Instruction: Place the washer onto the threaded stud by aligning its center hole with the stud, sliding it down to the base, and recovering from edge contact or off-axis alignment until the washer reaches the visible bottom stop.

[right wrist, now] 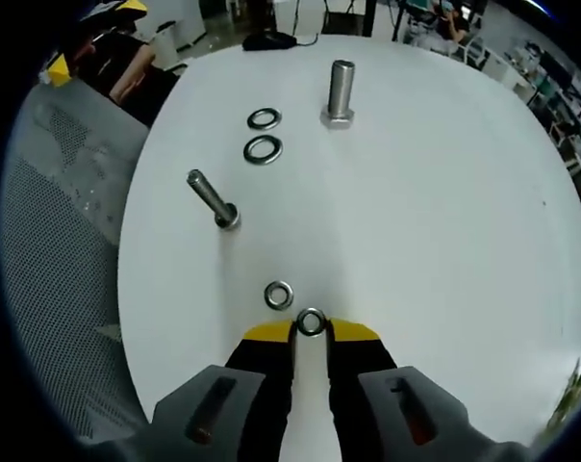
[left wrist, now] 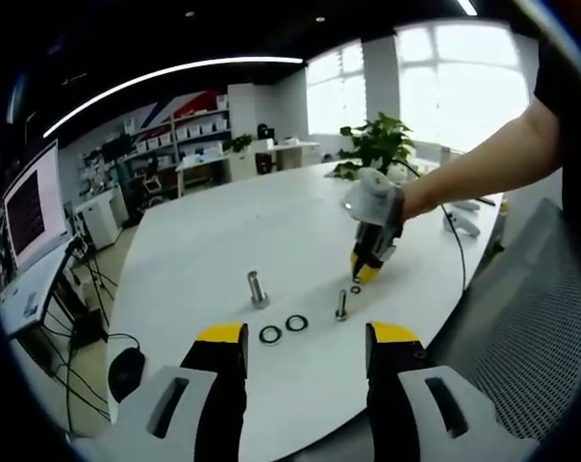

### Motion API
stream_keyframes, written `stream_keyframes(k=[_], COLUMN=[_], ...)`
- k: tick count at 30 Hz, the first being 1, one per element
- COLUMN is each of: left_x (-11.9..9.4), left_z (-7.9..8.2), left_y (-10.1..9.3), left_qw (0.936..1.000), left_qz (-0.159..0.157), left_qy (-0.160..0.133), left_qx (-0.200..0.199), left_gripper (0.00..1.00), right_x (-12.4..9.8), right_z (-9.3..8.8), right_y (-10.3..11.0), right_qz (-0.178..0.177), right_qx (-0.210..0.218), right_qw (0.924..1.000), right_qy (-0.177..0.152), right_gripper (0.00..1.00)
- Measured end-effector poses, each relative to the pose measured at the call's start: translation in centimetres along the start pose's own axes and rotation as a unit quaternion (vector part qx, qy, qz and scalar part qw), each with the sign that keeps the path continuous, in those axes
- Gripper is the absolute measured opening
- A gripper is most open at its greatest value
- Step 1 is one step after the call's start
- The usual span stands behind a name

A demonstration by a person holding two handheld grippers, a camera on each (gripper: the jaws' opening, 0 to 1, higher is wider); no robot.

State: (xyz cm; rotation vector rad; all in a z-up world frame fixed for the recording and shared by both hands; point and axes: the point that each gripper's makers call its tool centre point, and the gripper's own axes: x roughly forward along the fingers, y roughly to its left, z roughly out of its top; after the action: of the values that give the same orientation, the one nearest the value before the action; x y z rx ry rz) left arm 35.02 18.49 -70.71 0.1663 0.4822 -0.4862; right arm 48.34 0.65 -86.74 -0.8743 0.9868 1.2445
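- While the right gripper [right wrist: 311, 332] sits low over the white counter [right wrist: 444, 221], its fingers [right wrist: 266, 337] are narrow, pinching one washer [right wrist: 311, 321] at the yellow tips.
- Washers counted in the right gripper view: four. One held, one loose washer [right wrist: 279, 295] flat on the counter just ahead of the tips, and a pair of washers [right wrist: 263, 149] lying side by side farther off.
- Studs counted: two. Slim threaded stud [right wrist: 212, 199] stands head-down, between the loose washer and the pair; thick bolt [right wrist: 339, 92] stands upright beyond, near the pair.
- Held washer is well apart from the slim threaded stud, not on it.
- Left gripper [left wrist: 305, 339] hovers at the near counter edge, fingers [left wrist: 223, 346] wide apart, holding nothing.
- Left gripper view: right gripper [left wrist: 367, 269] comes in from the right, held by a gloved hand [left wrist: 377, 202], tips down at the counter just beside the slim stud [left wrist: 341, 306].
- Same view: two washers [left wrist: 283, 328] and thick bolt [left wrist: 258, 290] on the counter.
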Motion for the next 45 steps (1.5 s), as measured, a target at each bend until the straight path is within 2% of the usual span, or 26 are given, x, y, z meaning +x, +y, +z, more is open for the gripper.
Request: stream_keyframes(k=[9,21,29,36,45], left_x=[0.1,0.1,0.0,0.0,-0.1], left_z=[0.1,-0.1,0.0,0.0,0.0], left_y=[-0.1,-0.1,-0.1,-0.1,-0.1], left_qw=[1.0000,1.0000,1.0000,1.0000,1.0000], left_qz=[-0.002,-0.003,-0.002,-0.003,-0.002], left_qy=[-0.001,0.000,-0.001,-0.001,-0.001], left_qx=[0.000,0.001,0.000,0.001,0.001], left_gripper=[0.47,0.47,0.47,0.47,0.47], right_x=[-1.2,-3.6,-4.9,-5.4,-5.1], right_z=[0.4,3.9,5.9,7.0,9.1], right_y=[0.5,2.1,3.6,4.3,6.0], right_qz=[0.005,0.019,0.031,0.030,0.047], right_qx=[0.006,-0.025,-0.057,-0.079,-0.107], right_qw=[0.9999,0.9988,0.9971,0.9959,0.9924], right_qy=[-0.012,-0.038,-0.039,-0.030,-0.039], right_gripper=[0.14,0.14,0.14,0.14,0.14])
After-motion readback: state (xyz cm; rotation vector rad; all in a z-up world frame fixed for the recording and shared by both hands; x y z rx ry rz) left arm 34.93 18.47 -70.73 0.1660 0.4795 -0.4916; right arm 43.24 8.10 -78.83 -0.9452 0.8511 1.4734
